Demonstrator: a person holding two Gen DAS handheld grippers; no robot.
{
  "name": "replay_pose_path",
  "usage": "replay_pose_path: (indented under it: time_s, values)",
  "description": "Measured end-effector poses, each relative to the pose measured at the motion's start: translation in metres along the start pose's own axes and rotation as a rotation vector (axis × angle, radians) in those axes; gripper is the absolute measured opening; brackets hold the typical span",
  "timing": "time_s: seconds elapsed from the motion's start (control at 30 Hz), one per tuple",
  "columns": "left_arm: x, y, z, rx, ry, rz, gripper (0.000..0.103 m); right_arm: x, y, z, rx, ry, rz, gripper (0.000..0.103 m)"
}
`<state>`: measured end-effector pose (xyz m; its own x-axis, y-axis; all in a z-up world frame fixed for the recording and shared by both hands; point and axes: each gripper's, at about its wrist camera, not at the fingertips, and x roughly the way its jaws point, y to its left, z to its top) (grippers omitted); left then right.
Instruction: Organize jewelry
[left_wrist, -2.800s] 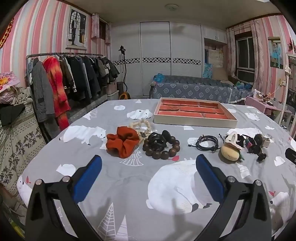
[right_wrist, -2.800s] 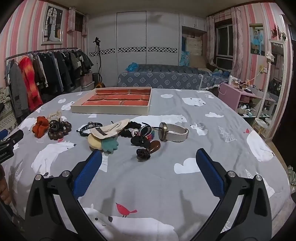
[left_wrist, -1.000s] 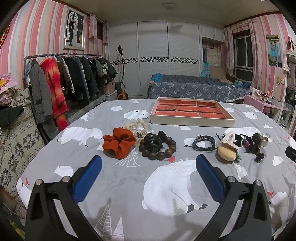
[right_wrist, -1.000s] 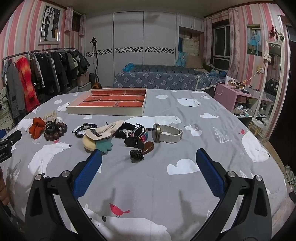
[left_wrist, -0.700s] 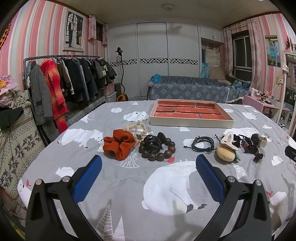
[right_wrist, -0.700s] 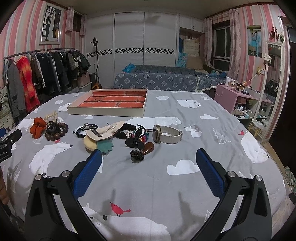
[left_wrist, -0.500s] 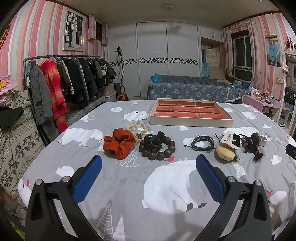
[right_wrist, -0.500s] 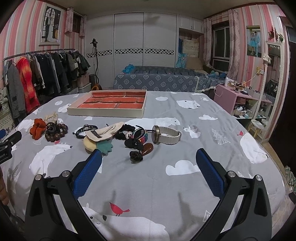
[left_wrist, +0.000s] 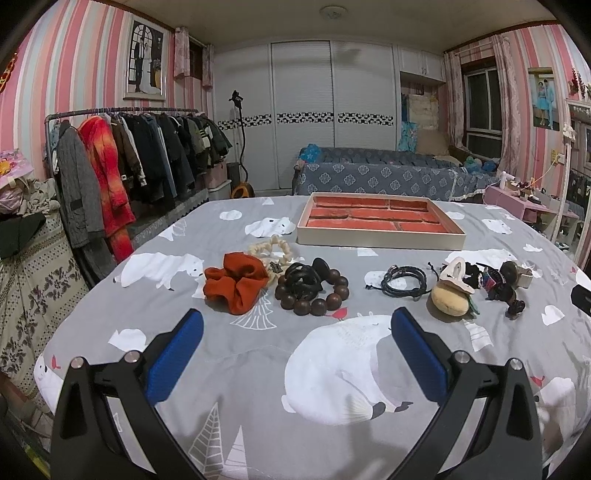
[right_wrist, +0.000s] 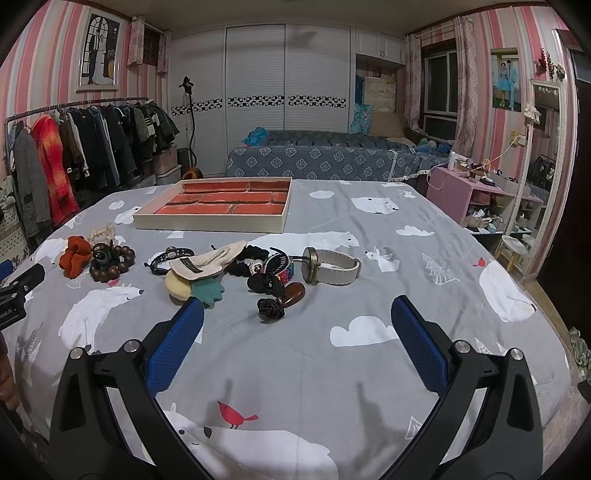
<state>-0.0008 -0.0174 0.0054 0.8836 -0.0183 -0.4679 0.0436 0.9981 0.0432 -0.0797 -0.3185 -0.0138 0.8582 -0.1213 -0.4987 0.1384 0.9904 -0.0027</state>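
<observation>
A cream tray with red compartments (left_wrist: 380, 236) (right_wrist: 210, 223) sits empty at the far side of the grey bear-print table. In front of it lie an orange scrunchie (left_wrist: 236, 282), a cream bead bracelet (left_wrist: 271, 247), a dark wooden bead bracelet (left_wrist: 314, 291), a black cord bracelet (left_wrist: 404, 282), a yellow plush clip (left_wrist: 448, 299) and a white-strap watch (right_wrist: 332, 271). My left gripper (left_wrist: 295, 354) is open and empty, short of the bead bracelet. My right gripper (right_wrist: 295, 347) is open and empty, short of a black hair tie (right_wrist: 270, 309).
A heap of dark clips and hair ties (right_wrist: 269, 269) lies beside the watch. A clothes rack (left_wrist: 122, 173) stands left of the table, a bed (right_wrist: 325, 158) behind it, a pink side table (right_wrist: 476, 195) to the right.
Both grippers have drifted slightly back and up, so the items sit a little farther away. Both stay open; nothing on the table has moved.
</observation>
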Motion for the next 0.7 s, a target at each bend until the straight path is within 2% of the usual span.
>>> replay_pose_path:
  time_s: [0.7]
  values:
    - [0.0095,-0.0017,-0.0034,0.007,0.012,-0.007,0.099,0.0083,-0.003,0.001,0.005,0.016,-0.004,0.099]
